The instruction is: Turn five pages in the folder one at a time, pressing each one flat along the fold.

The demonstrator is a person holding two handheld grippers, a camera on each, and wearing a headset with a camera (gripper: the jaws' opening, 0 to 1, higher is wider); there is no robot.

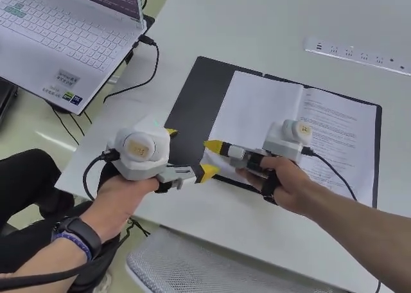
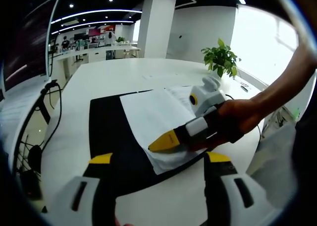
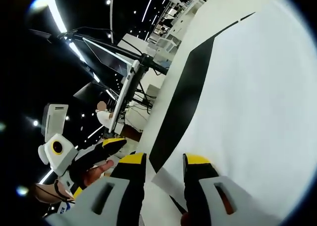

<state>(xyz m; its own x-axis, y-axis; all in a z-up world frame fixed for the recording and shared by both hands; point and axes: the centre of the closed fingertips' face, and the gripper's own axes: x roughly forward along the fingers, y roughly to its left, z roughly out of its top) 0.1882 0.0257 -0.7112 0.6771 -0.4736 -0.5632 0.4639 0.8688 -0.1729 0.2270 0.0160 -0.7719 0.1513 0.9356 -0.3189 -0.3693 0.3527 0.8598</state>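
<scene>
The black folder (image 1: 192, 106) lies open on the white table, with a blank white page (image 1: 257, 106) over its left side and a printed page (image 1: 340, 139) on the right. My right gripper (image 1: 215, 145) points left at the blank page's lower left corner. In the right gripper view its jaws (image 3: 164, 160) stand a narrow gap apart, with that page corner (image 3: 166, 181) between them. My left gripper (image 1: 189, 151) hovers at the folder's near left edge, jaws wide open (image 2: 158, 157) and holding nothing. It faces the right gripper (image 2: 166, 141) across the page (image 2: 153, 112).
A white laptop (image 1: 64, 29) sits at the far left, its cable (image 1: 151, 62) running near the folder's corner. A power strip (image 1: 356, 54) lies at the back right. A mesh chair (image 1: 192, 267) is below the table's near edge.
</scene>
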